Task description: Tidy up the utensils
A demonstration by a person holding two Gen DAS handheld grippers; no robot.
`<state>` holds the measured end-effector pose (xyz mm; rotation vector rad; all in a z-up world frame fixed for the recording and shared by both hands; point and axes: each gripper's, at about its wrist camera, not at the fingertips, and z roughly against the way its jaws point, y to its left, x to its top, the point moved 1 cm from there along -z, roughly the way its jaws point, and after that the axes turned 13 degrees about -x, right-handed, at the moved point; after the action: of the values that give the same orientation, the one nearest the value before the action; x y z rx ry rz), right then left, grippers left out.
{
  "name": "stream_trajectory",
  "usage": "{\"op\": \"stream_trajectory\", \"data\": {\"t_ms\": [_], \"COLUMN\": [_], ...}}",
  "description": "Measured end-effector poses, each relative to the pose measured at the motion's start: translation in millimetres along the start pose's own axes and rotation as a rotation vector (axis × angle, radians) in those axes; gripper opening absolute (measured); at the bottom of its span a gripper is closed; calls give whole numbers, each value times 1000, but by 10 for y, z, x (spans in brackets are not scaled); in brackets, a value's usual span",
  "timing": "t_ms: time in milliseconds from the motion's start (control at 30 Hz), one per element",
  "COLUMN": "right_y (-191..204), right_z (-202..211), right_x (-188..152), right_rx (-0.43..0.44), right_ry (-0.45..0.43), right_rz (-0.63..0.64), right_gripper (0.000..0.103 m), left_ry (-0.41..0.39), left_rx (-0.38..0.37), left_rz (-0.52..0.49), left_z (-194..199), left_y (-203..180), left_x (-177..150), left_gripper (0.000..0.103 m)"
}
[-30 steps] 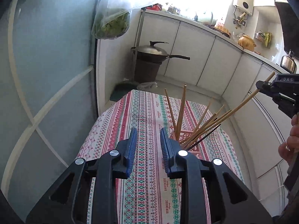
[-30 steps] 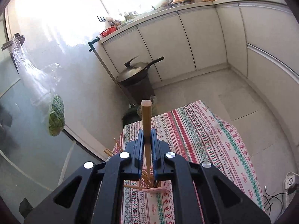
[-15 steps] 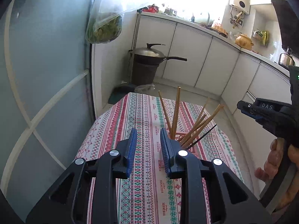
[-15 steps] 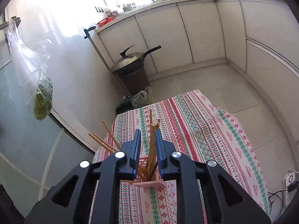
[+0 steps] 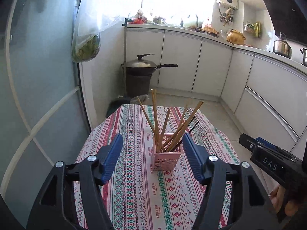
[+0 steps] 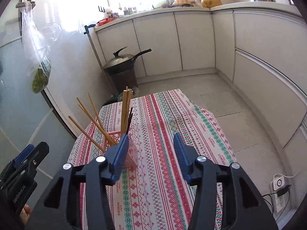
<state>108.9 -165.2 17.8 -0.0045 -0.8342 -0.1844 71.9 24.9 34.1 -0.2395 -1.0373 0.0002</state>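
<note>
Both claws, left claw [image 5: 151, 157] and right claw [image 6: 150, 151], are opening with nothing between their pads, so the chopsticks [image 5: 168, 126] all stand in the pink holder [image 5: 166, 160] mid-surface, toward its far edge, leaving only a check for strays.

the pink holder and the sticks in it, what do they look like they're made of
Pink holder: likely moulded plastic, matt, judging by its even pastel colour and the pattern of cut-out holes in its walls.
Chopsticks: most look like bare wood or bamboo, tan and dull. One or two dark chopsticks are thin and near black, perhaps lacquered wood or plastic; too small to tell.
</note>
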Motion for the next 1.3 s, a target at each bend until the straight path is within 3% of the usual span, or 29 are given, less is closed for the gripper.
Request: {"op": "stream_trajectory", "data": {"t_ms": [333,633,1033,1300], "right_y": [-288,-351,-362,-416], "right_z": [189,182,214,219], "right_x": [-283,-563,-621,-616], "right_rx": [-93,-153,-184,-187], "right_ry": [-36,-35,-41,-35], "right_rz": [-24,-26,-14,-33], "right_gripper": [83,94,96,96], "left_ry": [3,29,18,-6], "left_rx": [49,76,91,87], "left_rz": [-16,-41,-85,-43], "left_z": [59,54,82,95], "left_y": [-117,-176,-263,-201], "left_x": [-186,-316,-383,-413], "left_gripper": [90,96,96,96]}}
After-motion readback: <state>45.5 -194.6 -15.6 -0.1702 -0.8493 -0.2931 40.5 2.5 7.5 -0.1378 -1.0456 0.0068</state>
